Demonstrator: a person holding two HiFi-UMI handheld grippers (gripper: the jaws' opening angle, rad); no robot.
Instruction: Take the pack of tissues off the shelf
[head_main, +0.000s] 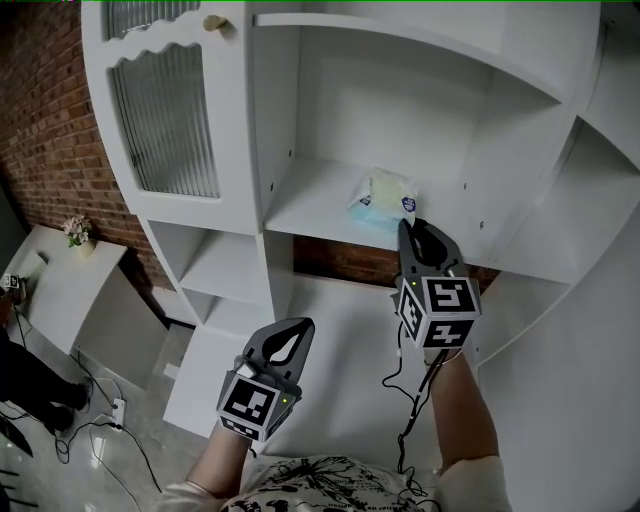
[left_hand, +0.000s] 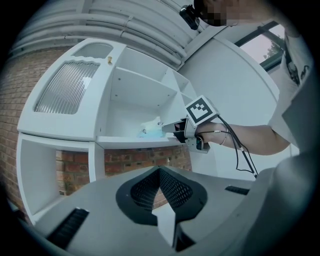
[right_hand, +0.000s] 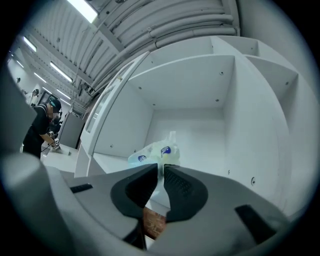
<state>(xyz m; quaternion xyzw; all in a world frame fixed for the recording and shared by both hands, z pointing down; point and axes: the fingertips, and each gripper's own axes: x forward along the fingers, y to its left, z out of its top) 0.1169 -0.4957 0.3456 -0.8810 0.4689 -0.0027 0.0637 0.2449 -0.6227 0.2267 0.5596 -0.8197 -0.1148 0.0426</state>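
Note:
The pack of tissues (head_main: 385, 195), pale green and blue plastic, lies near the front edge of the white shelf (head_main: 310, 205). My right gripper (head_main: 408, 225) reaches up to the pack's near right corner. In the right gripper view the jaws stand nearly together at the right gripper (right_hand: 162, 167) tips, with the edge of the pack of tissues (right_hand: 155, 152) pinched in the thin gap. My left gripper (head_main: 296, 330) hangs lower and to the left, shut and empty. In the left gripper view the left gripper (left_hand: 160, 170) has its pads meeting, and beyond it the pack of tissues (left_hand: 150, 129) lies on the shelf.
A ribbed-glass cabinet door (head_main: 165, 120) stands left of the shelf bay, with open white compartments below and to the right. A brick wall (head_main: 45, 130) runs behind. A small table with flowers (head_main: 78, 232) is at the far left. A person (right_hand: 42, 125) stands off to the left.

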